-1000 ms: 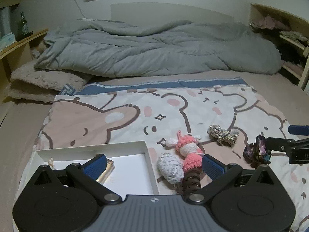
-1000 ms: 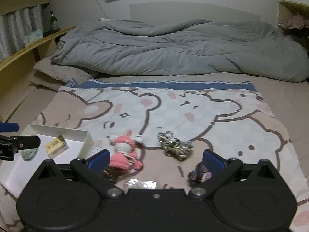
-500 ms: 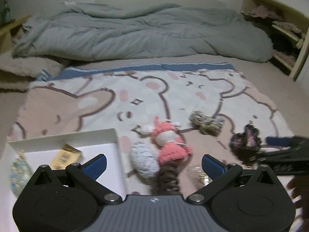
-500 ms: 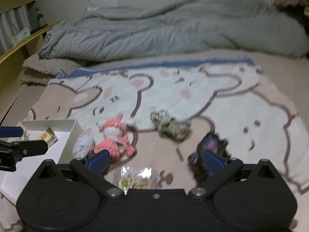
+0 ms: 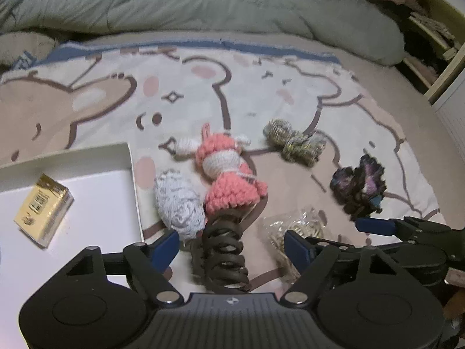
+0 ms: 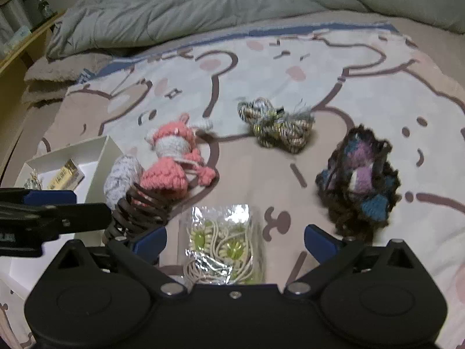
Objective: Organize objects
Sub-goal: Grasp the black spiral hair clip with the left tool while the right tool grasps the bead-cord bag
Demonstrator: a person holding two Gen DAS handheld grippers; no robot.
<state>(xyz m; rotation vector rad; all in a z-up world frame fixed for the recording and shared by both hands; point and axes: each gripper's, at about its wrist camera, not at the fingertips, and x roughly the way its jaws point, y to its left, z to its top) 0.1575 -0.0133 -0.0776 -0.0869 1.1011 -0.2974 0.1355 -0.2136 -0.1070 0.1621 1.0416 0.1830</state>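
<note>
A dark brown claw clip (image 5: 223, 250) lies on the bear-print blanket (image 5: 203, 87), between the blue pads of my left gripper (image 5: 232, 245). The jaws are closing and the pads stand apart from the clip. My right gripper (image 6: 235, 241) is open over a clear packet of hair ties (image 6: 223, 244). Just beyond the clip lie a pink crocheted doll (image 5: 226, 168) and a grey-white yarn ball (image 5: 180, 203). A gold-green scrunchie (image 6: 276, 128) and a dark purple crocheted piece (image 6: 360, 180) lie to the right.
A white open box (image 5: 96, 192) at the left holds a small yellow carton (image 5: 43, 209). A rumpled grey duvet (image 5: 203, 3) fills the far side of the bed. Shelves (image 5: 430, 29) stand at the right, and a wooden ledge (image 6: 17, 55) at the left.
Both grippers have sunk and tipped down towards the items. The left jaws have narrowed around the claw clip. The right gripper now hangs over the packet.
</note>
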